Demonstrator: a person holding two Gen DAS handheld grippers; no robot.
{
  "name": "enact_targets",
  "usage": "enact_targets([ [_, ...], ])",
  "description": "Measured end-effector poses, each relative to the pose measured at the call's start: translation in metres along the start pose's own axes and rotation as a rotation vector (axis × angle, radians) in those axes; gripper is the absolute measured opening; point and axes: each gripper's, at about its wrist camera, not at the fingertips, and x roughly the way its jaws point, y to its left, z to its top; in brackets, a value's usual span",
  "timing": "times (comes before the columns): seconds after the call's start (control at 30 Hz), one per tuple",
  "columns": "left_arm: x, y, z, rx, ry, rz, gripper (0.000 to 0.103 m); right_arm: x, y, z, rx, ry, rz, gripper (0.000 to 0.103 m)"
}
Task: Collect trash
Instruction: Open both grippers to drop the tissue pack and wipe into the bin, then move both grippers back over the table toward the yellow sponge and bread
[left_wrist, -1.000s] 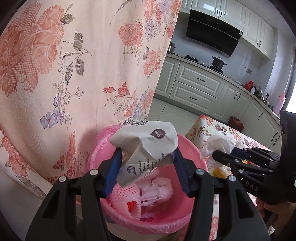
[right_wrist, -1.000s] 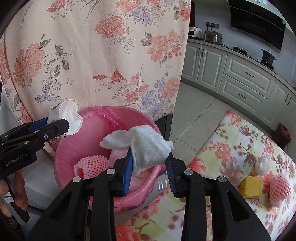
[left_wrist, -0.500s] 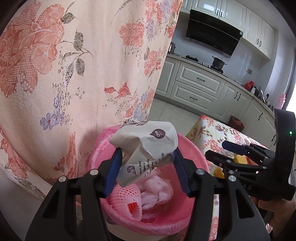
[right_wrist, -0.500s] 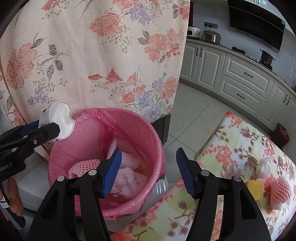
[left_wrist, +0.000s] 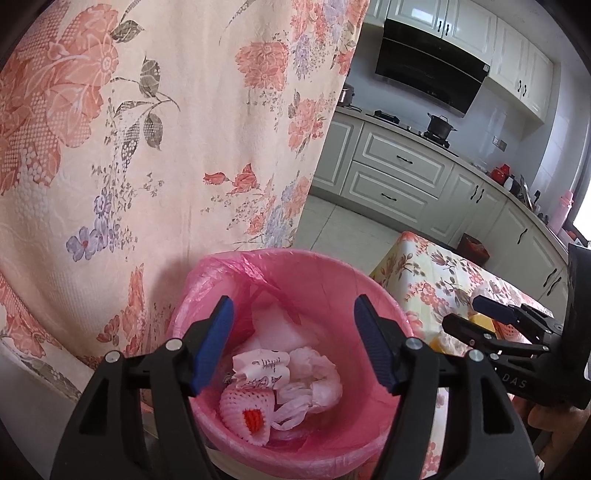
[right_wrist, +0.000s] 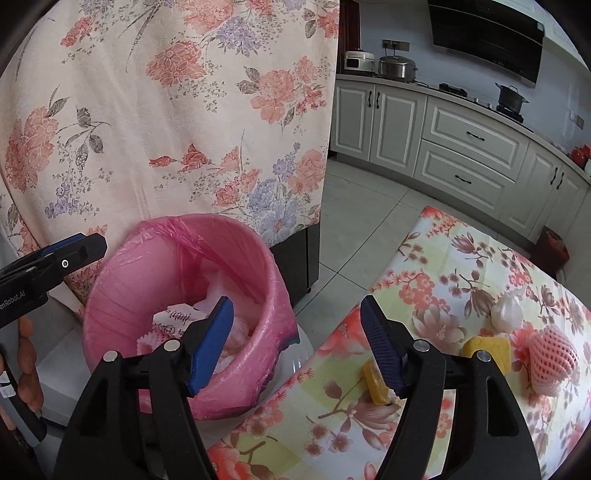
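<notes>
Both grippers, left gripper (left_wrist: 293, 343) and right gripper (right_wrist: 297, 341), have just been opening, nothing between fingers. Crumpled printed paper wrapper (left_wrist: 262, 371) lies in the pink-lined round bin (left_wrist: 369, 291) below left fingers. Yellow sponge blocks (right_wrist: 375, 382), pink foam net (right_wrist: 552, 354), white wad (right_wrist: 506, 314) beside right fingers remain.

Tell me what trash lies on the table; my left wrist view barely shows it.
Observer: A pink foam net lies on the table, toward its right side.
Operator: Anything near it?
Observer: A white wad sits just beyond it.
Operator: And the yellow scrap I glimpse?
Observer: There are two: a larger yellow piece left of the net, and a smaller yellow piece nearer the bin side.
</notes>
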Motion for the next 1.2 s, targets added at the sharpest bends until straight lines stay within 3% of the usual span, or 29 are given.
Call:
enact_targets([
  [0.47,-0.007,-0.017,-0.004,0.026,-0.004,-0.031,0.065,-0.021,-0.035,-0.028,0.059,-0.013,-0.042,0.071],
  [1.2,-0.002,-0.089,-0.013,0.127,0.022,-0.109,0.065,-0.064,-0.14,-0.084,0.202,-0.016,-0.176,0.074],
])
